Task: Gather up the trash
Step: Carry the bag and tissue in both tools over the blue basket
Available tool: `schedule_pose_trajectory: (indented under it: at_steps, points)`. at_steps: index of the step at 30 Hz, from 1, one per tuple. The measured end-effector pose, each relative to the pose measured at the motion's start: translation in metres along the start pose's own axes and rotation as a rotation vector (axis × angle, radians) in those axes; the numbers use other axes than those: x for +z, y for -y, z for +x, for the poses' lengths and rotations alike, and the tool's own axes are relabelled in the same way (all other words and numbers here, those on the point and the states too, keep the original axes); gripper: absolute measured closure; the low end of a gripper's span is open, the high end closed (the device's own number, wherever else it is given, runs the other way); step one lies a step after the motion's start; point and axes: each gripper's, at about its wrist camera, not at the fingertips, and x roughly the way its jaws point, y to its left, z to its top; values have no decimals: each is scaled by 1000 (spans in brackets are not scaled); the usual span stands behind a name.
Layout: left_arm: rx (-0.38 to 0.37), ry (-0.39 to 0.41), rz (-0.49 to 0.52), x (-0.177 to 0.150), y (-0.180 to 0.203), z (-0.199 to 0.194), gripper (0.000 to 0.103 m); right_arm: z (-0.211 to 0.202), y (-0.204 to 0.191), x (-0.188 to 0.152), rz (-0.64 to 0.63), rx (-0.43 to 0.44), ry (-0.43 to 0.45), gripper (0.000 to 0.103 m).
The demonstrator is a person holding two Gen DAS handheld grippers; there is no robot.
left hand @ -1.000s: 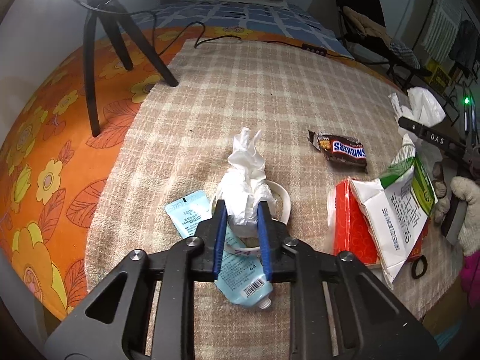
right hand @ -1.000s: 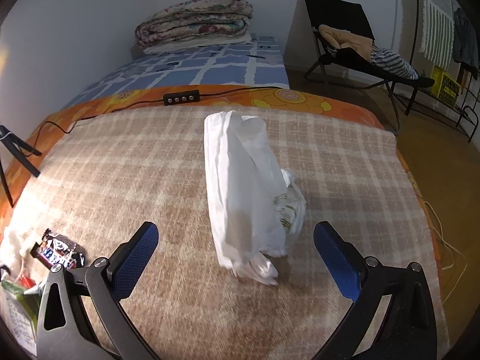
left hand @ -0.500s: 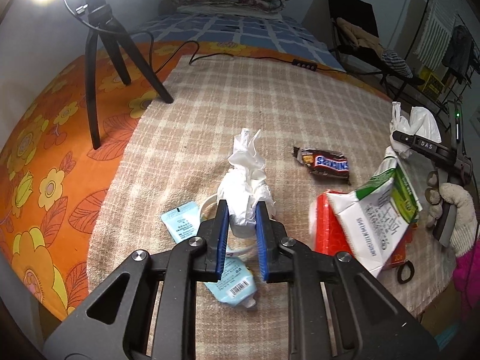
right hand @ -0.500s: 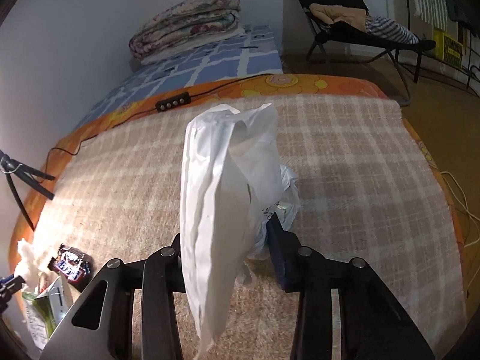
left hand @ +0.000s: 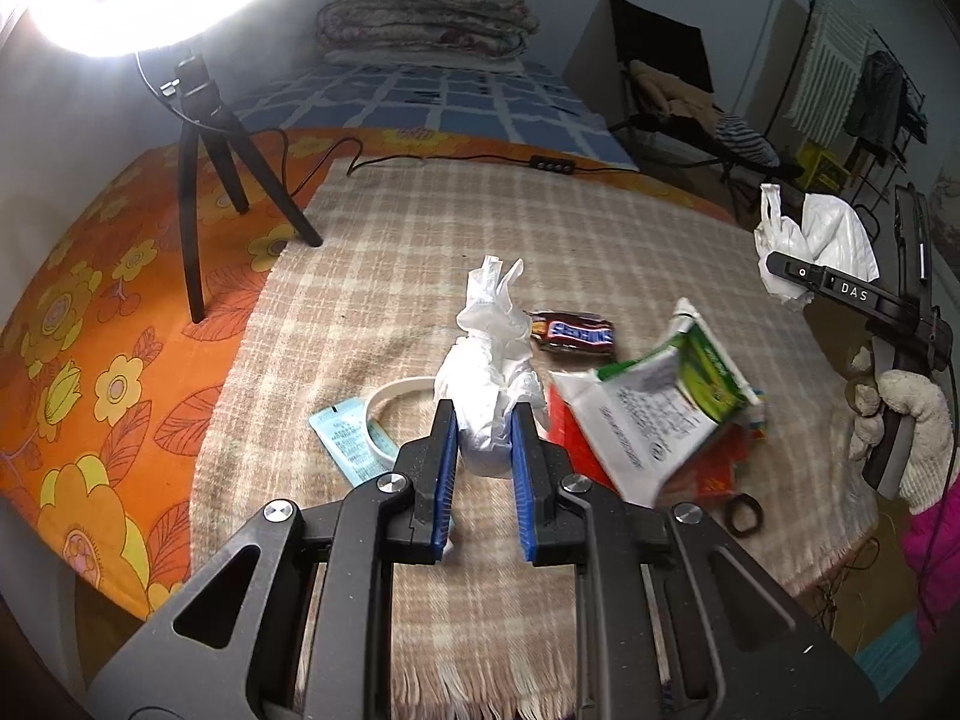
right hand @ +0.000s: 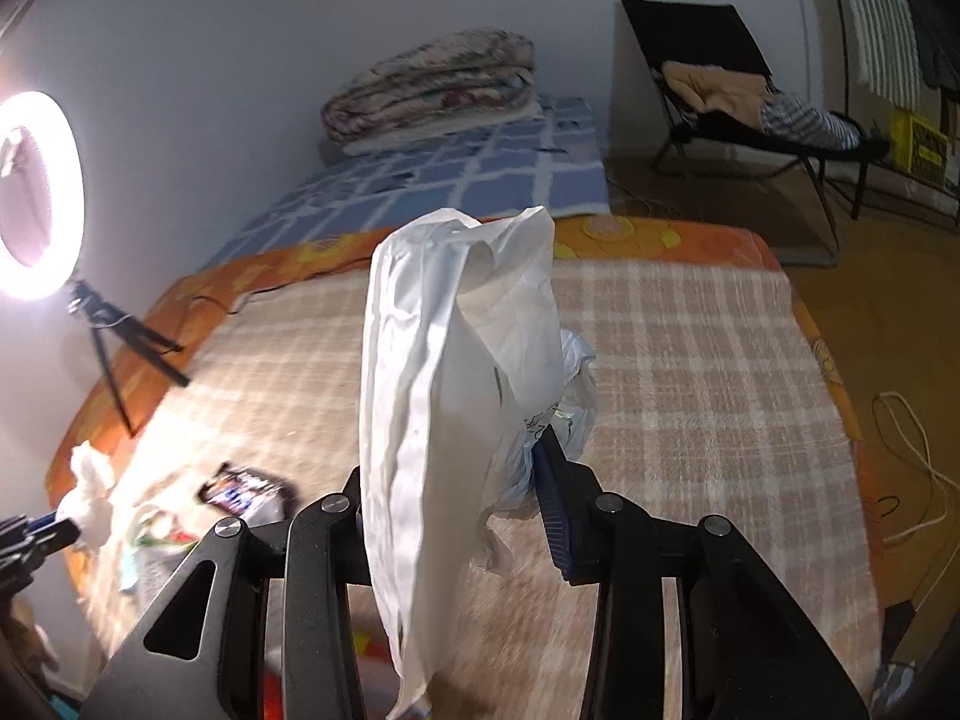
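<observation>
My left gripper (left hand: 483,468) is shut on a crumpled white tissue (left hand: 489,378) and holds it above the checked blanket (left hand: 420,228). My right gripper (right hand: 456,498) is shut on a white plastic bag (right hand: 444,372), lifted off the blanket; the bag (left hand: 810,240) and that gripper also show at the right of the left wrist view. On the blanket lie a Snickers wrapper (left hand: 573,333), a green-and-white packet (left hand: 666,402) on a red carton (left hand: 570,438), a blue sachet (left hand: 348,438) and a white ring (left hand: 390,402).
A ring light on a black tripod (left hand: 210,162) stands at the left on the orange flowered sheet (left hand: 90,360). A cable with a switch (left hand: 549,165) crosses the far edge. A small dark ring (left hand: 744,519) lies near the front right. A folding chair (right hand: 720,90) stands beyond.
My left gripper has lifted the tissue off the white ring and sachet. My right gripper has shut on the plastic bag and raised it from the blanket.
</observation>
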Motion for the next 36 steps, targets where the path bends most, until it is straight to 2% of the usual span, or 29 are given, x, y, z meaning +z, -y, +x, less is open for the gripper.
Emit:
schedule_pose_trajectory:
  at_steps: [10,18,26,36]
  points:
    - [-32,39,33,-19,11,-47,87,-69,-46,-29,-106,77,25,65]
    - [-50,51,66,-43,20,-75,87,-117,-79,-77,-178,132,2,65]
    - [-75,18,104,-80,31,-86,87,-149,-104,-117,-233,145,-22,65]
    - [-112,-94,141,-138,44,-78,87,-165,-124,-182,-316,142,-119,65]
